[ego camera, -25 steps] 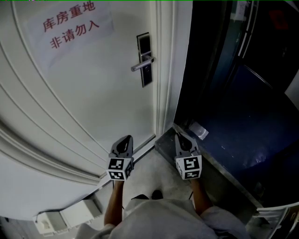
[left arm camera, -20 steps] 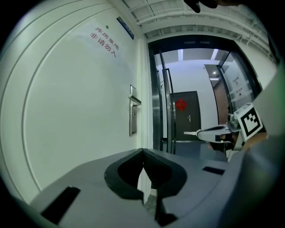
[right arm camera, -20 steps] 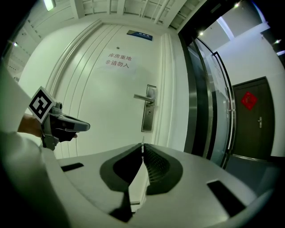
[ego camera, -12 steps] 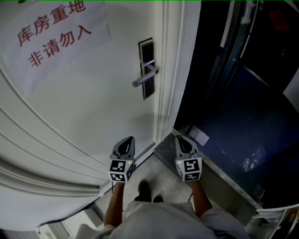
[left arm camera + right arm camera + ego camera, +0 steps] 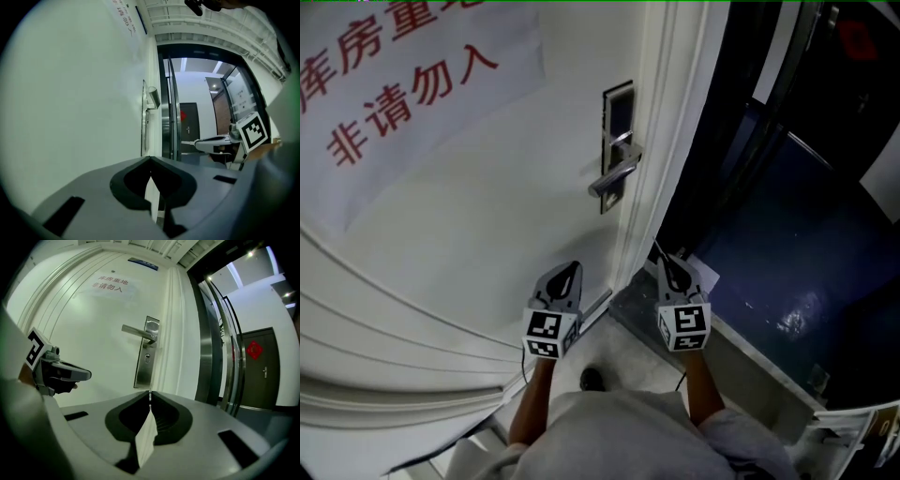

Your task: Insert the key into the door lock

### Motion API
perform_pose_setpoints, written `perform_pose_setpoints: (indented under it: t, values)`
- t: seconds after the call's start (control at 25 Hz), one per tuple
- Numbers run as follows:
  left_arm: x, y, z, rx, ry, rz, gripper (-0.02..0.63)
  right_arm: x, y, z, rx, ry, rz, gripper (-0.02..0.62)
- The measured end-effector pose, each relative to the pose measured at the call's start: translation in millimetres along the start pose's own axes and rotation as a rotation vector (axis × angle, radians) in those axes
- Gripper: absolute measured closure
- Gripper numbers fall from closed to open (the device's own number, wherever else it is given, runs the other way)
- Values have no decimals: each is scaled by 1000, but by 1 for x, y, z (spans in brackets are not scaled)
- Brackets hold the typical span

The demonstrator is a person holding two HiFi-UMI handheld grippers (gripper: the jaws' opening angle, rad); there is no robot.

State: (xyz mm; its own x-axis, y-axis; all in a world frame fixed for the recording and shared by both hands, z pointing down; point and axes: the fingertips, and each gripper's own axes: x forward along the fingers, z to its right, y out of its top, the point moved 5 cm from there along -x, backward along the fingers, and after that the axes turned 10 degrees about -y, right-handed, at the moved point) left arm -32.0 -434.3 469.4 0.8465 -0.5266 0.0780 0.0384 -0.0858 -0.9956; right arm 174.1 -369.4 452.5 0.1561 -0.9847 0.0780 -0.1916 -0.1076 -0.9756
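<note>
The white door carries a steel lock plate with a lever handle. In the right gripper view the keyhole sits on the plate below the handle. My right gripper is shut on a thin key whose tip pokes out between the jaw tips, still well short of the lock. My left gripper is beside it near the door's face, shut, with nothing visibly held. Each gripper shows in the other's view: the left gripper and the right gripper.
A paper sign with red characters hangs on the door. Right of the door frame stands dark glass with a steel post. A stone threshold runs below. My shoe is on the floor.
Both grippers have moved closer to the door. The lock plate and sign now look larger, and the lock has shifted right and lower in the head view.
</note>
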Motion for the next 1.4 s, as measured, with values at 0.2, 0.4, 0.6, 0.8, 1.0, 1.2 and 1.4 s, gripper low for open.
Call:
perform_pose_setpoints:
  t: [0.2, 0.4, 0.6, 0.8, 1.0, 1.2, 1.4]
  values:
    - [12, -4, -17, -4, -22, 5, 589, 14, -2, 0, -4, -24, -4, 566]
    - [23, -6, -25, -5, -9, -6, 589, 28, -8, 5, -5, -12, -16, 566]
    - [36, 0, -27, 1, 48, -17, 589, 45, -5, 16, 0, 47, -3, 566]
    - [48, 18, -24, 22, 125, 11, 589, 63, 5, 32, -8, 117, 27, 566]
    - [46, 19, -25, 9, 196, -13, 589, 76, 10, 44, -15, 156, 53, 566]
    - [43, 27, -27, 43, 238, 31, 589, 84, 17, 48, -18, 181, 80, 566]
    - [28, 29, -27, 47, 287, 29, 589, 92, 33, 41, -46, 227, 125, 566]
